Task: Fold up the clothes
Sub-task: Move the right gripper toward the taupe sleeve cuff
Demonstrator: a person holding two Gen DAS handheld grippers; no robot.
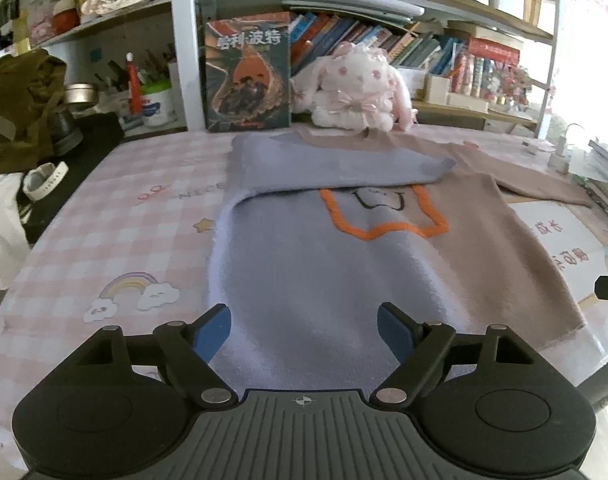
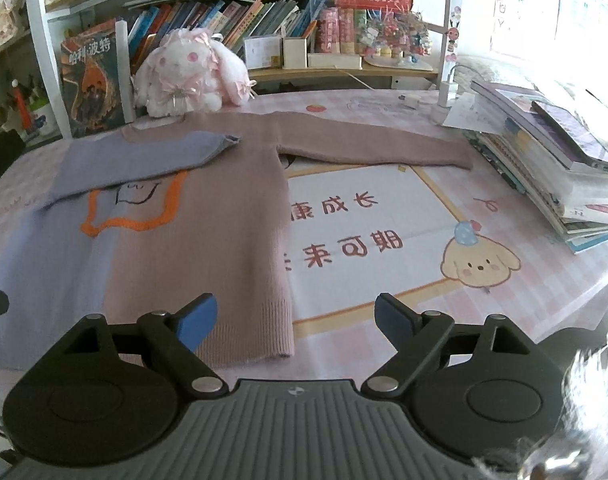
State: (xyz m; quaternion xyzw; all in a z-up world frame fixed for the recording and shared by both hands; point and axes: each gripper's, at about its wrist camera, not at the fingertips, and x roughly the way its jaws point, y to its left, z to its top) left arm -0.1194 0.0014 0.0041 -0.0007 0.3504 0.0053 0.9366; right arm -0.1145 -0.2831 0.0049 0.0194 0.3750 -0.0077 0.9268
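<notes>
A two-tone knitted sweater [image 2: 208, 216], lilac on one half and dusty brown on the other with an orange outline on the chest, lay flat on the pink checked tablecloth [image 1: 104, 224]. Its lilac sleeve [image 1: 328, 164] was already folded across the chest, while the brown sleeve [image 2: 368, 148] lay stretched out towards the stack of books [image 2: 552, 168]. The left gripper [image 1: 304, 332] hovered over the lilac hem with its jaws spread wide and nothing between them; the right gripper [image 2: 296, 320] hung just past the brown hem corner, equally wide apart and empty. From where I stood, the risk seemed to lie in the next sleeve fold: a pinch taking only the top layer of the loose knit could drag the body askew and pull the lilac sleeve out of place. The plush rabbit [image 2: 188, 76] sat touching the collar, so a careless sweep might snag it.
</notes>
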